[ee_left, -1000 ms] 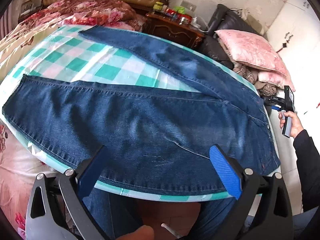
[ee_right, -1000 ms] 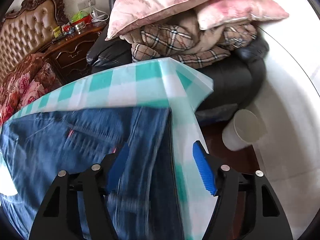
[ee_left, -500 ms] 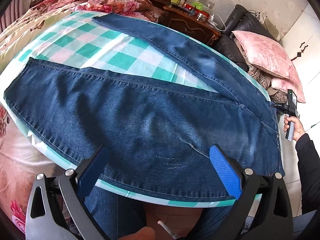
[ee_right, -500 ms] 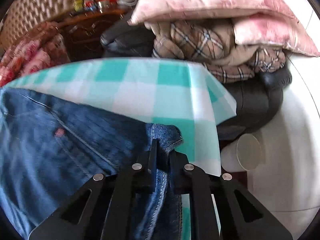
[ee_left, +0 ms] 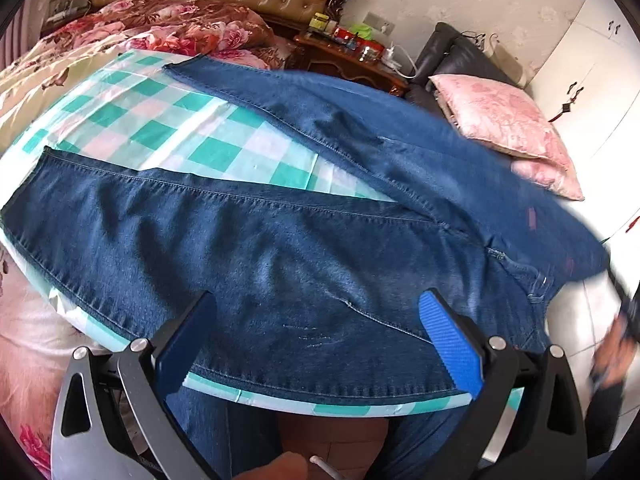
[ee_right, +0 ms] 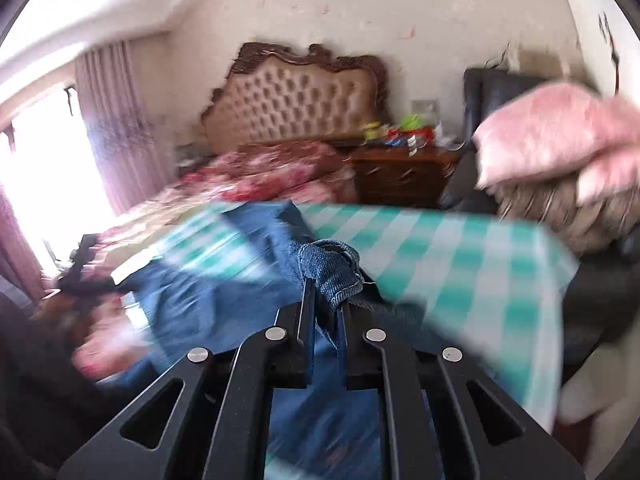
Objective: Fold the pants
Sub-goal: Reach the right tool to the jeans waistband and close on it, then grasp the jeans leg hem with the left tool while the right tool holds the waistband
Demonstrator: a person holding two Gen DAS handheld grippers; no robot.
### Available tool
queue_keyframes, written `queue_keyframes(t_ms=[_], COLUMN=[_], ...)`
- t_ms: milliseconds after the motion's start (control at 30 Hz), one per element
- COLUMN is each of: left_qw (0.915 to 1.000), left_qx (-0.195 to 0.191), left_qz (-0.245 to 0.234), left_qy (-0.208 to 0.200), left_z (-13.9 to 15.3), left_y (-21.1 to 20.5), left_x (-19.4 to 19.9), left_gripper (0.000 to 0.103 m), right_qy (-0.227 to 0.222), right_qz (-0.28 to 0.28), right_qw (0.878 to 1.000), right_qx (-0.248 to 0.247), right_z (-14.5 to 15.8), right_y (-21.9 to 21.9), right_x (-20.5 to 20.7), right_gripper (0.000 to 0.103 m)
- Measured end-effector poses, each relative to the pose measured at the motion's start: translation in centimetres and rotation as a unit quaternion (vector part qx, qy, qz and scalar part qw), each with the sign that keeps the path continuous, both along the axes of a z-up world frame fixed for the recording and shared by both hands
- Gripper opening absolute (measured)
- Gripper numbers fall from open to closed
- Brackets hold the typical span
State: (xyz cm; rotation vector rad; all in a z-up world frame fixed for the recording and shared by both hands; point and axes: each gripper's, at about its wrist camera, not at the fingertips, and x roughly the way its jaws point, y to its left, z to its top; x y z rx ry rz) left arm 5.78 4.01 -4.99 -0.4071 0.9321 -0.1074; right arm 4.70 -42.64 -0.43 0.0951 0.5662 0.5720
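We see the pants (ee_left: 304,248), dark blue jeans, spread across a table covered with a green-and-white checked cloth (ee_left: 200,148), filling the centre of the left wrist view. One leg runs toward the left edge of the frame, the other toward the upper centre, and the waist lies at the lower right.

The left gripper (ee_left: 316,344) sits at the bottom centre of that view with its blue pads wide apart. The near hem-side edge of the jeans lies just beyond its fingertips; we see no fabric between the pads.

In the right wrist view, the right gripper (ee_right: 324,300) occupies the lower centre with its jaws drawn narrow, pinching a bunched fold of the waistband, which stands up just above the fingertips. The rest of the denim trails to the lower left, blurred.

We note a small red tag on the jeans at the right of the left wrist view; its lettering cannot be read.
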Motion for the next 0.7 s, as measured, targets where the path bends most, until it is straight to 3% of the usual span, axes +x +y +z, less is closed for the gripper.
queue_keyframes(t_ms=[67,167,233,367,433,600,700], left_qw=[0.9998,0.9978,0.9937,0.9803,0.9683,0.9405,0.935], left_qx=[-0.02,-0.064,-0.108,-0.193,-0.24,-0.309,-0.324], left_qz=[-0.003,-0.01,-0.01,0.02,0.06,0.126,0.123], left_qy=[0.001,0.016,0.028,0.034,0.039,0.064,0.076], left_z=[-0.5,-2.7,-4.2,-6.9,-8.5,-11.8,-12.6], left_y=[0.7,2.4,3.6,7.0,9.7,13.2,12.7], left_x=[0.5,3.6,6.2,12.9,16.4,21.3,22.4], left_gripper=[0.099,0.079,0.065,0.056,0.054,0.048,0.048], right_qy=[0.049,0.12,0.141,0.139,0.135,0.125,0.115], right_qz=[-0.008,-0.047,-0.069,-0.089,-0.097,-0.116,-0.122], right_qw=[0.998,0.991,0.986,0.982,0.982,0.979,0.978], right_qx=[0.022,0.038,0.046,0.087,0.089,0.109,0.122], right_z=[-3.2,-7.5,-9.0,-8.7,-8.3,-7.2,-5.9], right_y=[-1.1,-2.5,-3.1,-4.0,-4.3,-6.2,-7.5], right_x=[-2.2,-3.0,-2.7,-2.0,-2.0,-0.8,0.4], right_gripper=[0.011,0.011,0.011,0.011,0.011,0.011,0.01])
